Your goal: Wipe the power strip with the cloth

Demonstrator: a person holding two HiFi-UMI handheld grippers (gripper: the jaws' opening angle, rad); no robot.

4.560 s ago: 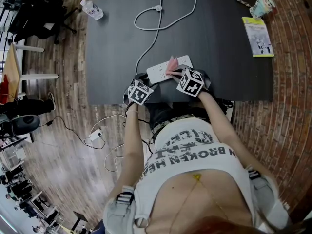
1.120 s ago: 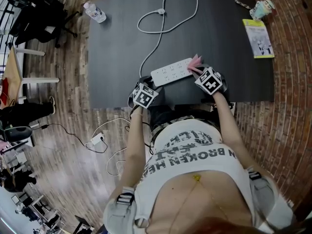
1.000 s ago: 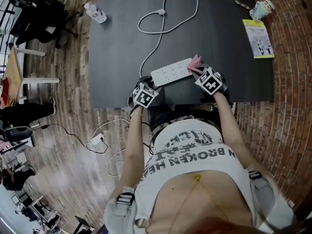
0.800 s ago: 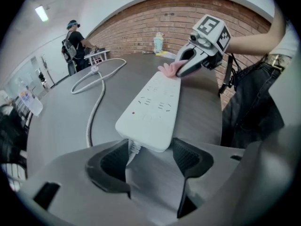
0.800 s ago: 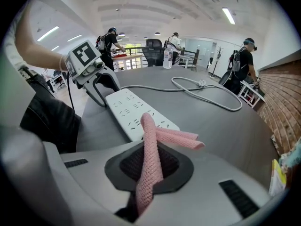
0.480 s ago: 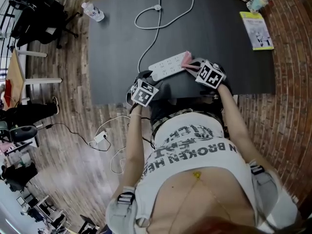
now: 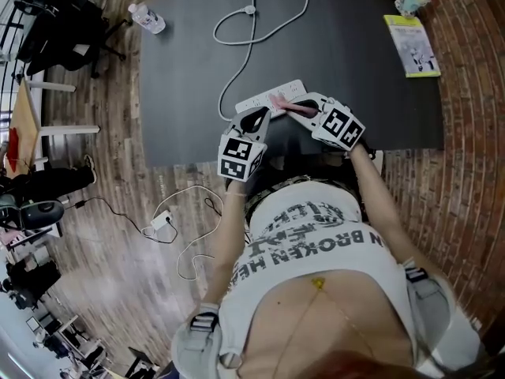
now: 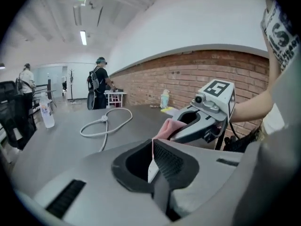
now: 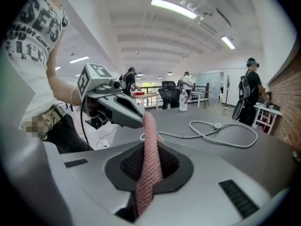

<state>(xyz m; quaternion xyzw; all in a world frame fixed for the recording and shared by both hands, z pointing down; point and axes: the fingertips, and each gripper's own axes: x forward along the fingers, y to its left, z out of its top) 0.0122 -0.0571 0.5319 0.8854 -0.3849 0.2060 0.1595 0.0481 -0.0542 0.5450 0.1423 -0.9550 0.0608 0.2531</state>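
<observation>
Between the right fingers (image 9: 211, 187), waffle-knit pink cloth (image 9: 149, 164) bunches.

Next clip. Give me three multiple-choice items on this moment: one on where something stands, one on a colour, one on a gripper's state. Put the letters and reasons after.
1. Where does the clear plastic water bottle stand?
A. On the black table, at its far left corner
B. On the wooden floor
C. On a chair seat

2. What colour is the looped cable lying on the table?
A. Black
B. White
C. Red

3. How is the right gripper?
A. Open and empty
B. Shut on the cable
C. Shut on the pink knitted cloth

Answers:
1 A: the head view shows the bottle at that corner.
2 B: the cable reads white in all three views.
3 C: the right gripper view shows the cloth pinched between the jaws.
</observation>
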